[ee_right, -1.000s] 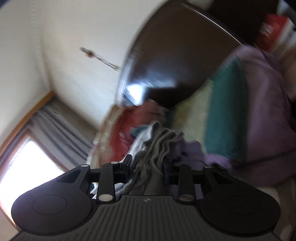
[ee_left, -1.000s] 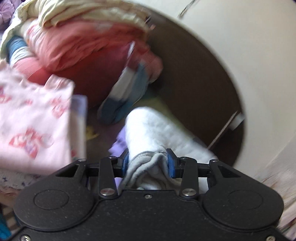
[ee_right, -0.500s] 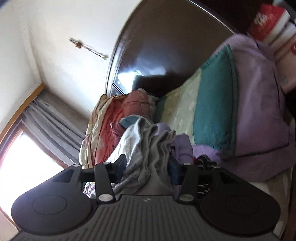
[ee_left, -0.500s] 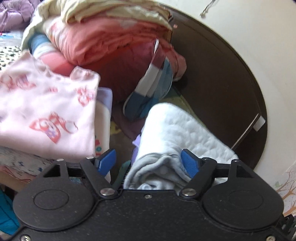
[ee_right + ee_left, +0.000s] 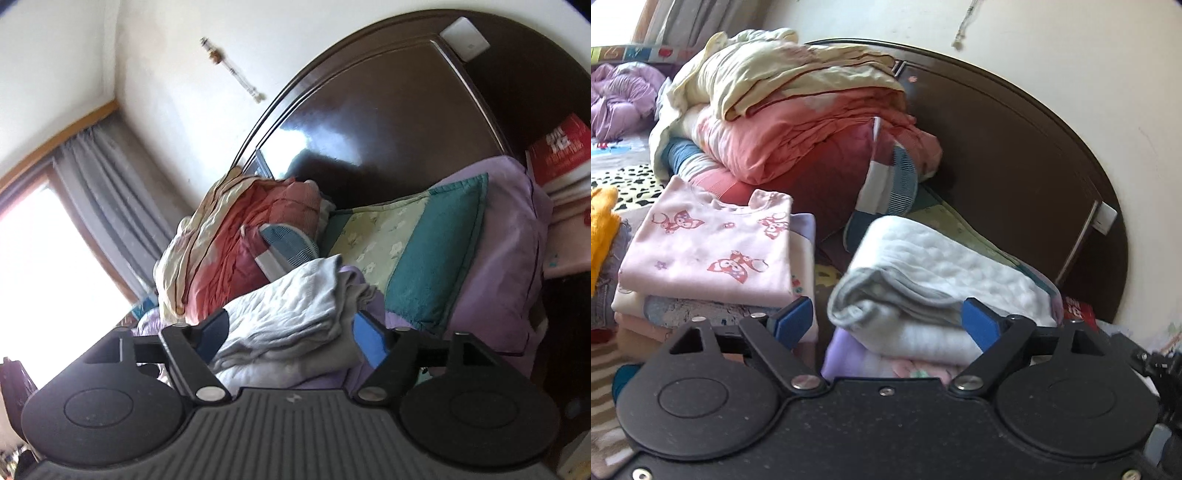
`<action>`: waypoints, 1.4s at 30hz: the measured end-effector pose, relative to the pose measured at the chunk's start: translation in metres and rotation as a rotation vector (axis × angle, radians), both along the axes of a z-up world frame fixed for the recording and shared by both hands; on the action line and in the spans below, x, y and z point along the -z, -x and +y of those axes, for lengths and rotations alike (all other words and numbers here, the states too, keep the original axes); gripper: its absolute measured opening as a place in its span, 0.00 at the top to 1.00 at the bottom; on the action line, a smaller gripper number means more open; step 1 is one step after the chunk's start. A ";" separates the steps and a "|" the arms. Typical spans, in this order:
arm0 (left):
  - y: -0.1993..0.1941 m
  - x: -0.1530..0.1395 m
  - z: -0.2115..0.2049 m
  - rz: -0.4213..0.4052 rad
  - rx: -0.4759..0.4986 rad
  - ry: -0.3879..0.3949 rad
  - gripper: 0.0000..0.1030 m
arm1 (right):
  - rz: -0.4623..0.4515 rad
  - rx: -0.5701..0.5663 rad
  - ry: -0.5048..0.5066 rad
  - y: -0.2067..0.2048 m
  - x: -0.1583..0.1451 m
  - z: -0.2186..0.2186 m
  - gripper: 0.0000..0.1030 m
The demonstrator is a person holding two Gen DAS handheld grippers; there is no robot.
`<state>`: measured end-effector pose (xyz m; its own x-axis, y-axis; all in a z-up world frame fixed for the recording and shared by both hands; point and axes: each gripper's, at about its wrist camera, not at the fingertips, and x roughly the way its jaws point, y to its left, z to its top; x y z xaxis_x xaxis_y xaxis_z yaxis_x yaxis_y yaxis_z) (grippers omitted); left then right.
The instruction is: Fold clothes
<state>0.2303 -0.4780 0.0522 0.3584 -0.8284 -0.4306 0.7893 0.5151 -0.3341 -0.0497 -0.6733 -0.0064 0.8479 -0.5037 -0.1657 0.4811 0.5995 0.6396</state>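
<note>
A folded grey-white garment [image 5: 934, 280] lies on top of a small stack with a lilac piece [image 5: 857, 356] under it. My left gripper [image 5: 886, 319] is open, its blue pads standing on either side of the garment's near edge. In the right wrist view the same garment [image 5: 291, 314] lies between the spread pads of my right gripper [image 5: 291, 332], which is open too. To the left stands a second stack of folded clothes topped by a pink printed top [image 5: 709, 251].
A heap of folded quilts [image 5: 798, 122] fills the back, against a dark wooden headboard [image 5: 1015, 155]. A green and lilac pillow [image 5: 443, 251] lies right of the garment. An orange cloth [image 5: 602, 225] sits at far left. Red books [image 5: 561, 151] stand at right.
Both grippers were shut on the grey-white garment a second ago. Both have opened and let it go; it now rests on the stack.
</note>
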 end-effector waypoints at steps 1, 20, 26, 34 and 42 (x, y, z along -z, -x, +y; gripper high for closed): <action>0.006 -0.002 0.003 -0.010 0.003 -0.001 0.12 | 0.018 -0.005 0.005 0.000 -0.005 0.004 0.19; 0.095 -0.027 0.029 -0.191 0.008 -0.127 0.00 | 0.332 -0.036 0.057 0.003 -0.051 0.065 0.00; 0.114 -0.027 0.042 -0.233 -0.052 -0.117 0.00 | 0.404 -0.048 0.068 0.004 -0.056 0.077 0.00; 0.132 -0.030 0.058 -0.267 -0.057 -0.106 0.00 | 0.473 -0.055 0.079 0.006 -0.062 0.091 0.00; 0.151 -0.036 0.066 -0.270 -0.088 -0.112 0.00 | 0.493 -0.062 0.085 0.013 -0.061 0.101 0.00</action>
